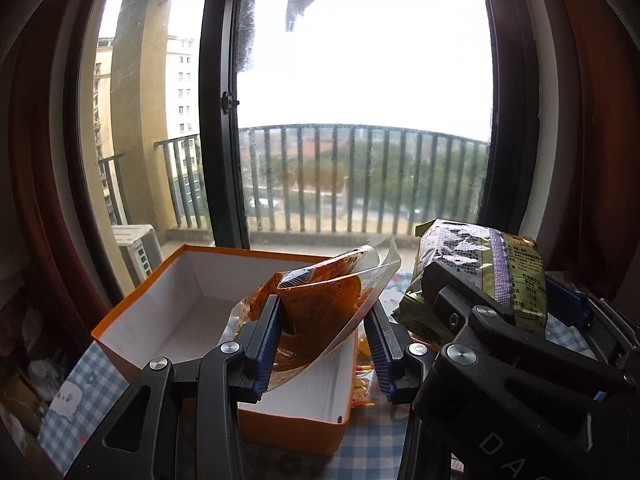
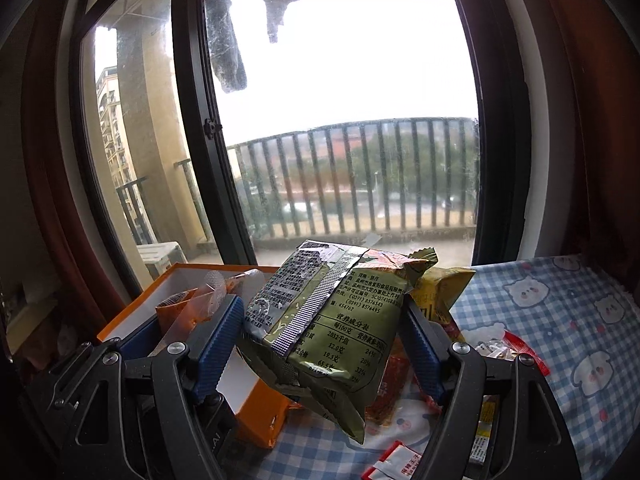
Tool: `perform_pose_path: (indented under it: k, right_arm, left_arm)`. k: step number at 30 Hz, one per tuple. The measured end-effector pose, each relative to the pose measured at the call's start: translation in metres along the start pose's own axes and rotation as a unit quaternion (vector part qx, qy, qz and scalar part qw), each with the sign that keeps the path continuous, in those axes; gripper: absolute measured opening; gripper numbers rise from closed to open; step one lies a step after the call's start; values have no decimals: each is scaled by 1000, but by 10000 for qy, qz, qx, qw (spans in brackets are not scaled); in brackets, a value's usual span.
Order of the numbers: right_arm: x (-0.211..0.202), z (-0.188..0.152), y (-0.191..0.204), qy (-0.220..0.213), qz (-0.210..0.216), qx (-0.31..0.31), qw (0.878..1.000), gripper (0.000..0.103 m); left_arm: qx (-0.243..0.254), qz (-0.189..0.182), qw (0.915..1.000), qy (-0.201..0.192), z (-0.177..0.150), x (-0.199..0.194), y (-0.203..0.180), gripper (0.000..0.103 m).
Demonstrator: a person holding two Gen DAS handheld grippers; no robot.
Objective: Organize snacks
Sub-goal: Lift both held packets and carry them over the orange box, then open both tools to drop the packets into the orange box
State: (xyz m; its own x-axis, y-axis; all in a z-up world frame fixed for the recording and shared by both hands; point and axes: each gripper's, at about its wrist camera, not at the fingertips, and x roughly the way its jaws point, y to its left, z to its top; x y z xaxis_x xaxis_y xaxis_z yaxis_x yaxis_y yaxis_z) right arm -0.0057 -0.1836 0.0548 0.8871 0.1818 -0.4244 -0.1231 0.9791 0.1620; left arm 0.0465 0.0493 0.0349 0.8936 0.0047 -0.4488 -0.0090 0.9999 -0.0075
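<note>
My left gripper (image 1: 324,344) is shut on an orange see-through snack pouch (image 1: 324,300), held above the open orange box (image 1: 168,276) with a white inside. My right gripper (image 2: 324,352) is shut on a puffy green snack bag (image 2: 320,320), lifted off the table with its printed back facing the camera. In the left wrist view that green bag (image 1: 480,264) and the right gripper's black frame sit just to the right. The right wrist view shows the orange pouch (image 2: 192,304) over the orange box (image 2: 260,412) at the left.
A blue-and-white checked cloth with bear prints (image 2: 560,320) covers the table. Several loose packets lie under the green bag: a yellow bag (image 2: 440,300), red packets (image 2: 520,348), a red-and-white sachet (image 2: 396,460). A large window (image 1: 360,120) stands right behind the table.
</note>
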Motion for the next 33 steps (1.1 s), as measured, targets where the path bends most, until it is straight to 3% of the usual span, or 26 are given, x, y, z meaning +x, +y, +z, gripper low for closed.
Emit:
perform_pose_path:
  k: [7,16,22,24,28,31,33]
  right_arm:
    - [33,1,30,142,216,-68,9996,78]
    - [97,-15,63,616,475,136,9969,78]
    - [133,-26,81,896,512,52,9946,79]
    - [144,-25,83,989,534,12,9937,78]
    - [151,-18,88,868,581,-243,9942,79]
    - [165,-18,91,1248,682,-355,9892,79]
    - [168,-16,92,1220,670,-461,9892,79]
  left_arm:
    - [-106,323,9993,158,-2,22,27,42]
    - [-294,658,9951,684,-14,67,65,42]
    - [-390,749,9911,1034,-24,91,78,42]
    - [-538,594,9904,1123,-24,97,80,42]
    - [-528,675,9893,1177,-18,103,79,43]
    - [-530,655,9884,1263,-16,105,77,44]
    - [-518,711,9878,1282,-16,106,81,44]
